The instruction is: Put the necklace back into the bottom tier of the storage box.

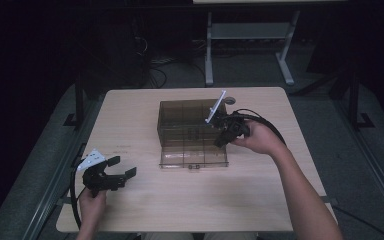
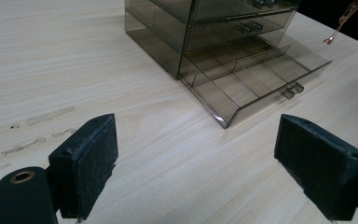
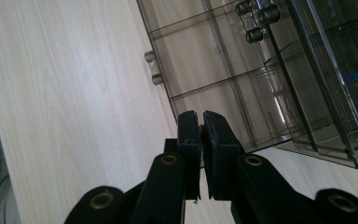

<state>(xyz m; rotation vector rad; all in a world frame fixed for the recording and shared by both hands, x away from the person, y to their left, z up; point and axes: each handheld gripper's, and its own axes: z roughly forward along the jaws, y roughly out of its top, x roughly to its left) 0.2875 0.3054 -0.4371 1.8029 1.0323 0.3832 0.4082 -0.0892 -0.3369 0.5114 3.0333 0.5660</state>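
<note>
Pale wooden counter (image 1: 145, 210) carries a smoky clear-plastic drawer organiser (image 1: 185, 120), where the right gripper (image 3: 201, 133), pinching a tiny coppery piece, likely lowers it into the pulled-out drawer (image 1: 194, 155); the left gripper (image 2: 196, 163) rests wide open, empty.

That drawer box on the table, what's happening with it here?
A person works at a smoky clear drawer box whose bottom drawer is pulled out. The right tongs, shut on something small and copper-coloured, hang over the drawer's right end. The left tongs rest open on the table, well away from the box.
</note>
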